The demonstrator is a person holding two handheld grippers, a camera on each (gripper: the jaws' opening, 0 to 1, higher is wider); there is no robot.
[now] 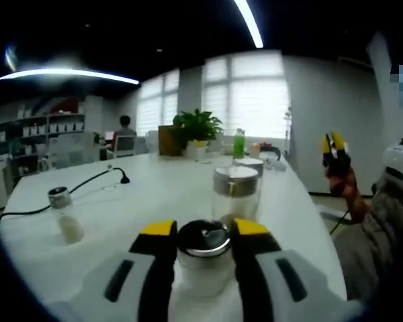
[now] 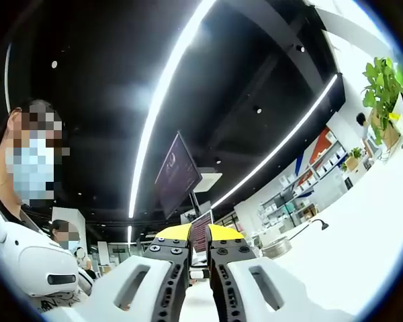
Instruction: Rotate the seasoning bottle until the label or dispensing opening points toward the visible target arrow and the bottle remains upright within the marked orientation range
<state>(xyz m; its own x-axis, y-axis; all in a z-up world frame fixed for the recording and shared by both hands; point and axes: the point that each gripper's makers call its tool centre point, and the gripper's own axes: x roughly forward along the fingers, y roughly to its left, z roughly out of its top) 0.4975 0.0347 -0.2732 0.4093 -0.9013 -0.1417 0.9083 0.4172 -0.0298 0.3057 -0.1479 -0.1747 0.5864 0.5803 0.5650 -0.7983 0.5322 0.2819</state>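
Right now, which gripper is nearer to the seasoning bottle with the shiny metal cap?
Left. The left gripper has its jaws on either side of the seasoning bottle. The right gripper is raised off beyond the table's edge, pointing up toward the ceiling.

in the left gripper view the left gripper point(image 1: 204, 236) is showing black jaws with yellow tips on pale grey bodies, and the seasoning bottle point(image 1: 203, 258) between them is looking frosted white under a shiny silver cap. the white table point(image 1: 154, 194) is carrying a clear glass jar point(image 1: 236, 194) with a silver lid, a small shaker point(image 1: 66, 215) with pale contents and a dark grey cap, and a black cable point(image 1: 67, 191). a green bottle point(image 1: 238, 143) is glowing beside a green-leaved potted plant point(image 1: 197, 127). the right gripper point(image 1: 334, 149) is showing yellow and black tips. in the right gripper view the right gripper point(image 2: 198, 258) is wearing the same black, yellow and grey, under a black ceiling point(image 2: 107, 80) streaked with white light strips point(image 2: 164, 87).
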